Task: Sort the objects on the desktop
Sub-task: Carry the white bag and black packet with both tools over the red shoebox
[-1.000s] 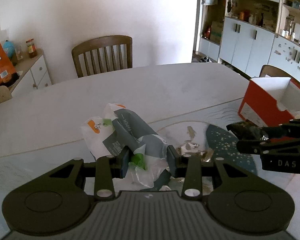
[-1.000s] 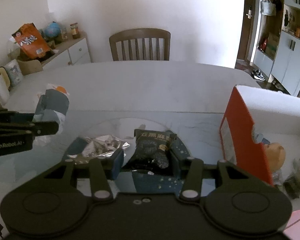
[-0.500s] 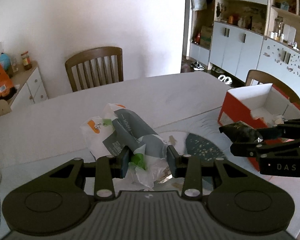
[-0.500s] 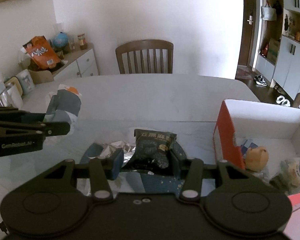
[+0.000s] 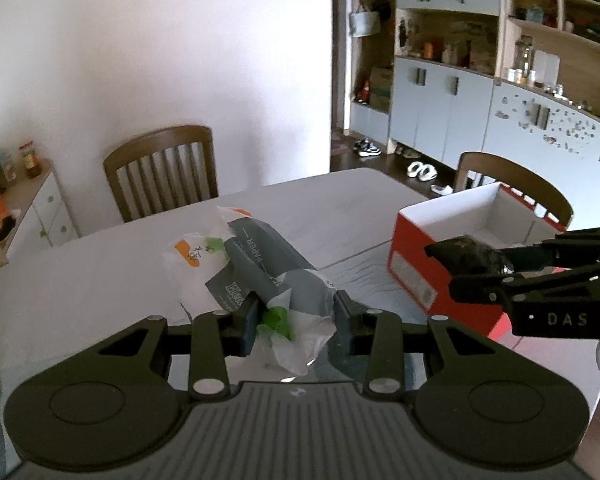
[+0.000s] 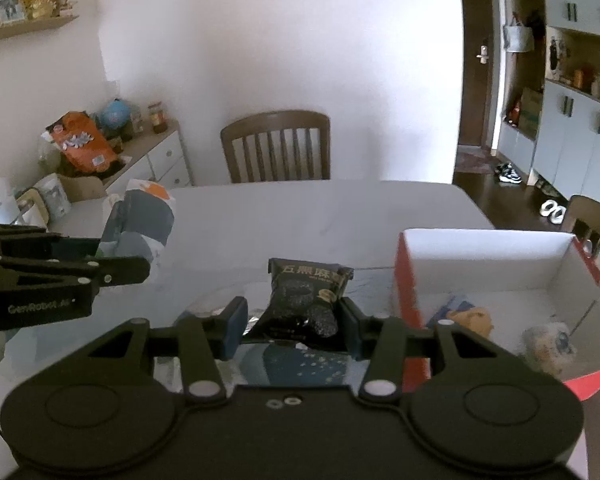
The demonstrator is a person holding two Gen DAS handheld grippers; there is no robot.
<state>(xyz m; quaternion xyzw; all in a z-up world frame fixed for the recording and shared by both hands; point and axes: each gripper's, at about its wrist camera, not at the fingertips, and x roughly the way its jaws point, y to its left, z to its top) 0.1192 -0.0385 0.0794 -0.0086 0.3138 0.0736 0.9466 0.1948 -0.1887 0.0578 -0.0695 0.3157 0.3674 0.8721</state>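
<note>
My left gripper (image 5: 296, 322) is shut on a grey and white tissue pack (image 5: 260, 268) wrapped in crumpled plastic, held in the air above the table. From the right wrist view the same left gripper (image 6: 120, 256) shows at the left with the tissue pack (image 6: 144, 220) in it. My right gripper (image 6: 292, 326) is shut on a black snack packet (image 6: 306, 300), also off the table. The left wrist view has the right gripper (image 5: 480, 272) at the right, with the black packet (image 5: 464, 254) sticking out in front of the red box (image 5: 432, 268).
The red box (image 6: 404, 280) is open, white inside, and holds a small plush toy (image 6: 470, 318) and other items. A silver wrapper (image 6: 204, 312) and a dark blue mat (image 6: 300, 368) lie on the white table (image 6: 300, 216). Wooden chairs stand at the far side and right.
Both grippers have risen with their loads, and the table now lies farther below. The red box has come more fully into both views.
</note>
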